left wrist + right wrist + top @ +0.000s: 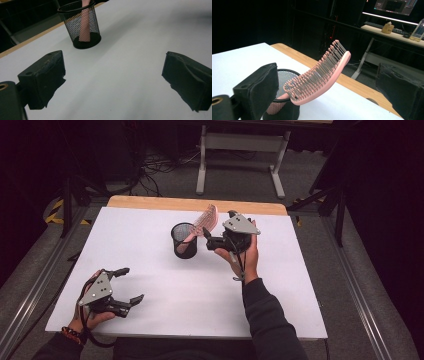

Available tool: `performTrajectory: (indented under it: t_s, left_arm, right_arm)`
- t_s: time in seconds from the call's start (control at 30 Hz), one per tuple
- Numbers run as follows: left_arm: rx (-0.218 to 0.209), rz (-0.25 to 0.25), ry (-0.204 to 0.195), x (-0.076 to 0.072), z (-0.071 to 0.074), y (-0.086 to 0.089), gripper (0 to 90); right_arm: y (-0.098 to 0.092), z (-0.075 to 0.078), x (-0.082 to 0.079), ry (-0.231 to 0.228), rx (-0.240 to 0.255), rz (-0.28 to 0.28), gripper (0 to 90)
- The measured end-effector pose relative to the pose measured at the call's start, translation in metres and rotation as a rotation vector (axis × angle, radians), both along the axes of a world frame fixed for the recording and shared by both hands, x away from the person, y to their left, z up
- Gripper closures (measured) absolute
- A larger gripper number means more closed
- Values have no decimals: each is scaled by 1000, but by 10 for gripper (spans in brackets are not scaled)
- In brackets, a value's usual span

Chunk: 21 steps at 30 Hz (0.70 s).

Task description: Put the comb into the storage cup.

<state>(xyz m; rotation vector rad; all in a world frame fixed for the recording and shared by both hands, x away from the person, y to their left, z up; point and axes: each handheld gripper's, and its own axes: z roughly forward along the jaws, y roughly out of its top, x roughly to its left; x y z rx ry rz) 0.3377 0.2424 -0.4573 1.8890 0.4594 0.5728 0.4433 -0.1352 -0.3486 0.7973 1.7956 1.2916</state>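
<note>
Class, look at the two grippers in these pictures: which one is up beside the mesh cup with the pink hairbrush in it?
The right gripper, open beside the pink hairbrush that stands handle-down in the black mesh cup. The left gripper, also open, sits apart near the table's front edge.

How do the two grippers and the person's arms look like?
Both the left gripper and the right gripper are black, each topped with a grey three-cornered plate showing small holes. Their fingers are blocky with worn black padding. A dark cable loops near the left one. The person wears dark long sleeves and a beaded bracelet on the left wrist.
</note>
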Motion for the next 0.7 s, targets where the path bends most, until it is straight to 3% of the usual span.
performTrajectory:
  t_s: [0.2, 0.7]
  left_arm:
    - [2, -3, 1, 0, 0, -1, 55]
    - [6, -8, -4, 0, 0, -3, 55]
  right_arm:
    - [-2, 3, -3, 16, 11, 10, 56]
    - [-5, 5, -14, -14, -17, -6, 65]
